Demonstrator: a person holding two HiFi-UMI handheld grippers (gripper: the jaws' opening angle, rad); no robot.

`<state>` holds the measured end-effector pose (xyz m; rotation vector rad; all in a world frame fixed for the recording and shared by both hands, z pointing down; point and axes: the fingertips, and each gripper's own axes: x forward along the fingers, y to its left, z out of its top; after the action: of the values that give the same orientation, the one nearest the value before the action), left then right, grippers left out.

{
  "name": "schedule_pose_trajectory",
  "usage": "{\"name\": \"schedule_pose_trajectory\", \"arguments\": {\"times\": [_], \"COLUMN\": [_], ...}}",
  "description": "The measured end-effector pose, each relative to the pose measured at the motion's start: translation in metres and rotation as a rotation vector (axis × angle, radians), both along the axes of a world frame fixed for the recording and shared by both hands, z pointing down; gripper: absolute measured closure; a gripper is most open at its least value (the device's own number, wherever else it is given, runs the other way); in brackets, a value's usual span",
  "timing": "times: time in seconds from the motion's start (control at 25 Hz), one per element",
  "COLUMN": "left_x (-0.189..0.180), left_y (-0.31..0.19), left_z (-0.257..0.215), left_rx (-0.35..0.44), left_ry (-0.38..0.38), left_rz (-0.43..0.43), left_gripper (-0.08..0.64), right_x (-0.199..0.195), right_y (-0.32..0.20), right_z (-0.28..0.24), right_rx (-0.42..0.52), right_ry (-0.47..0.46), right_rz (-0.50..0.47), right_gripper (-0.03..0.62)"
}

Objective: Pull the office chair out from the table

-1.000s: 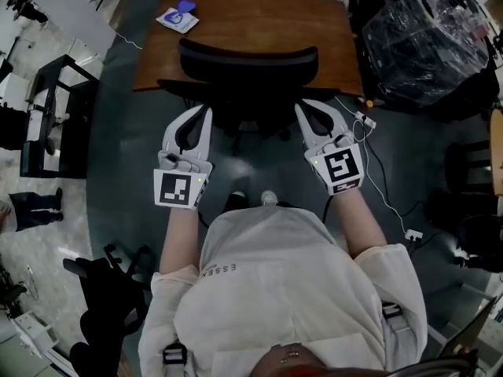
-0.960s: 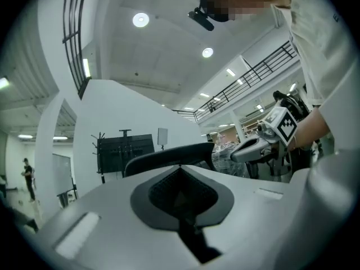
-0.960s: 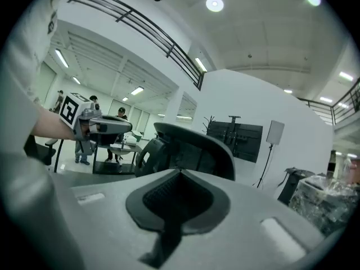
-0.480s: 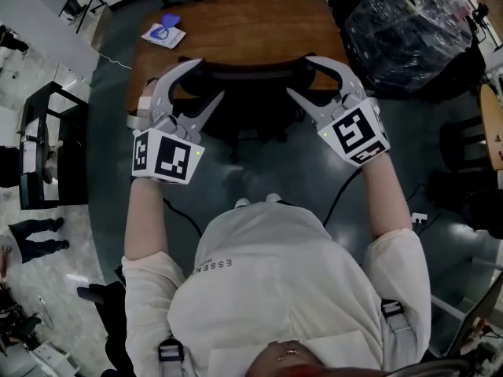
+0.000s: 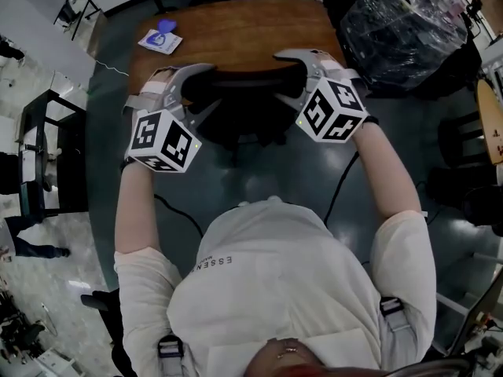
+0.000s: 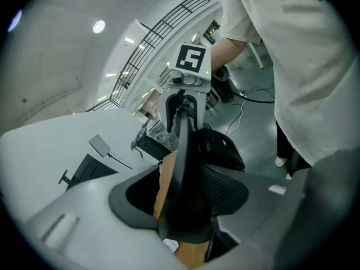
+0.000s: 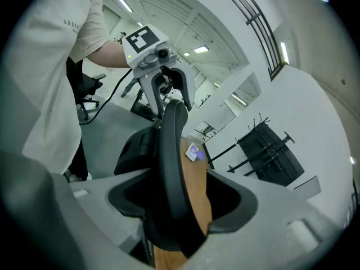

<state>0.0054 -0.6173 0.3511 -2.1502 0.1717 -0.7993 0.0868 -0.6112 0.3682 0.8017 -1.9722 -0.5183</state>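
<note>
A dark, glossy floor [image 5: 259,171] is seen from above, with a brown wooden table [image 5: 236,30] at the far side and the office chair [image 5: 244,81] tucked in against its near edge, the seat under the tabletop and the curved black backrest facing the person. The left tongs [image 5: 214,86] and the right tongs [image 5: 279,77] are set at the two ends of the backrest's top edge. Both have just been opened wide, the left drawn in very slightly since. In each gripper view the black rim is seen standing between the jaws with a gap on either side, so nothing is yet gripped. Trouble is judged most likely at the grip: if the jaws are closed on the rounded rim too shallowly, it may slip out once the pull begins. If one side is pulled harder, the chair may swivel instead of rolling straight. A black cable [image 5: 342,187] lies on the floor near the right arm and could be caught by the casters. No open container is in view; a small blue-and-white packet [image 5: 159,38] lies on the table's far left corner, and a plastic-wrapped bundle [image 5: 401,30] stands to the right, its contents not discernible.
</note>
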Motion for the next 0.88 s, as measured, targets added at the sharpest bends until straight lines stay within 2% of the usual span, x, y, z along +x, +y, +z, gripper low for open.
{"name": "schedule_pose_trajectory", "arguments": {"times": [0.08, 0.16, 0.2, 0.28, 0.36, 0.48, 0.88], "left_x": [0.006, 0.010, 0.011, 0.014, 0.015, 0.014, 0.011], "left_y": [-0.009, -0.016, -0.019, -0.020, -0.019, -0.016, 0.000], "left_z": [0.006, 0.013, 0.016, 0.023, 0.026, 0.027, 0.025], "left_rx": [-0.016, -0.006, 0.000, 0.001, 0.003, 0.019, 0.061], "left_ry": [-0.006, -0.053, -0.088, -0.148, -0.177, -0.191, -0.208], "left_rz": [0.000, 0.008, 0.017, 0.045, 0.079, 0.118, 0.125], "left_gripper": [0.332, 0.374, 0.395, 0.425, 0.442, 0.470, 0.486], "right_x": [-0.001, -0.002, -0.002, 0.001, 0.002, 0.002, 0.001], "right_y": [-0.003, -0.006, -0.008, -0.011, -0.011, -0.008, 0.008], "right_z": [0.006, 0.009, 0.010, 0.014, 0.018, 0.020, 0.019], "right_rx": [-0.008, -0.016, -0.017, -0.008, 0.005, 0.031, 0.037], "right_ry": [0.023, 0.043, 0.056, 0.106, 0.170, 0.217, 0.251], "right_rz": [-0.008, -0.019, -0.026, -0.044, -0.067, -0.094, -0.099], "right_gripper": [0.336, 0.337, 0.356, 0.453, 0.515, 0.547, 0.561]}}
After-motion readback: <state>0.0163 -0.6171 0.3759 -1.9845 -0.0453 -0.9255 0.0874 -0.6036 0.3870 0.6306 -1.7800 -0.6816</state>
